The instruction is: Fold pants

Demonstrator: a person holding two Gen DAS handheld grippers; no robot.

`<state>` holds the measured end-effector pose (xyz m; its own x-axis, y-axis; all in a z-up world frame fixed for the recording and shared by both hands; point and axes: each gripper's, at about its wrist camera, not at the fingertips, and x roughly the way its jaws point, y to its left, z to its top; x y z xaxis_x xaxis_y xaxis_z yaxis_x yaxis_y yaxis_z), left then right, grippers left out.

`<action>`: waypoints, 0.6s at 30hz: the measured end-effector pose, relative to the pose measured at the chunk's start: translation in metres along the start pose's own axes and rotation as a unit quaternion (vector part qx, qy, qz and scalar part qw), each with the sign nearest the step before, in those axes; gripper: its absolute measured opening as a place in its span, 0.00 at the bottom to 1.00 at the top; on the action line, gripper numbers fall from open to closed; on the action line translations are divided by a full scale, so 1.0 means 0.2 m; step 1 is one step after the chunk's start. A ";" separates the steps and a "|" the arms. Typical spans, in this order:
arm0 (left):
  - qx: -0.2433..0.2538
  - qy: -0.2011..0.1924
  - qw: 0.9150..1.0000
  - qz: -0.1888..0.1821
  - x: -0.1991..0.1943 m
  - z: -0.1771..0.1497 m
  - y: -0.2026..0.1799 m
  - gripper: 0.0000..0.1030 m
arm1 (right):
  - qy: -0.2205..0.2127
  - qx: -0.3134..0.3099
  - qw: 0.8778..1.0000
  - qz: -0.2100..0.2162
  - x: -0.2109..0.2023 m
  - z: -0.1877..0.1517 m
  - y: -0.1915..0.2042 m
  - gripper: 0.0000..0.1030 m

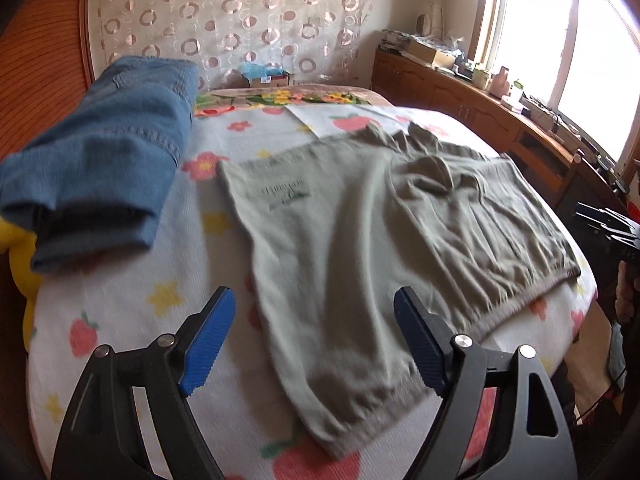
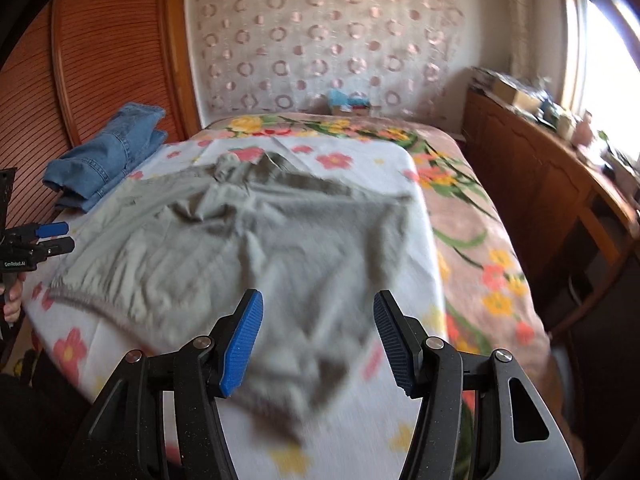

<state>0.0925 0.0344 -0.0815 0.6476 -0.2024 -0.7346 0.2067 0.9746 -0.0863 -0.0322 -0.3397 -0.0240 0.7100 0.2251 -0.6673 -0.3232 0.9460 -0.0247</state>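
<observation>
Grey-green pants [image 1: 372, 224] lie spread and wrinkled on the flowered bed sheet [image 1: 120, 312]; they also show in the right wrist view [image 2: 240, 248]. My left gripper [image 1: 316, 320] is open and empty, hovering over the near edge of the pants. My right gripper [image 2: 318, 320] is open and empty above the pants' near right part. The left gripper shows at the left edge of the right wrist view [image 2: 56, 236]. The right gripper shows at the right edge of the left wrist view [image 1: 608, 228]; its state is unclear there.
Folded blue jeans [image 1: 104, 160] lie at the bed's far left, also in the right wrist view [image 2: 104, 156]. A wooden cabinet [image 1: 480, 112] with clutter runs along the right under the window. A cardboard box [image 1: 266, 78] sits behind the bed. A wooden panel [image 2: 100, 60] stands on the left.
</observation>
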 end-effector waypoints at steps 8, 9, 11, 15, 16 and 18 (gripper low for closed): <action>0.004 0.018 1.000 0.004 0.02 -0.12 -0.04 0.80 | 0.031 0.039 0.999 0.016 -0.05 -0.19 -0.02 0.49; 0.004 0.021 1.000 0.005 0.02 -0.12 -0.04 0.80 | 0.036 0.040 0.998 0.019 -0.05 -0.18 -0.01 0.48; 0.004 0.024 1.000 0.008 0.03 -0.13 -0.04 0.80 | 0.044 0.043 0.998 0.023 -0.04 -0.19 -0.01 0.44; 0.010 0.019 1.000 0.015 0.02 -0.15 -0.05 0.80 | 0.055 0.049 0.997 0.027 -0.04 -0.22 -0.06 0.39; 0.011 0.018 1.000 0.017 0.02 -0.15 -0.05 0.80 | 0.055 0.051 0.997 0.029 -0.04 -0.21 -0.06 0.35; 0.014 0.016 1.000 0.021 0.02 -0.15 -0.06 0.80 | 0.057 0.054 0.996 0.034 -0.04 -0.21 -0.07 0.25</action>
<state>0.0702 0.0251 -0.1043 0.6327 -0.1588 -0.7579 0.2014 0.9788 -0.0369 -0.0588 -0.3637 -0.0498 0.6113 0.2680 -0.7447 -0.2947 0.9503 0.1002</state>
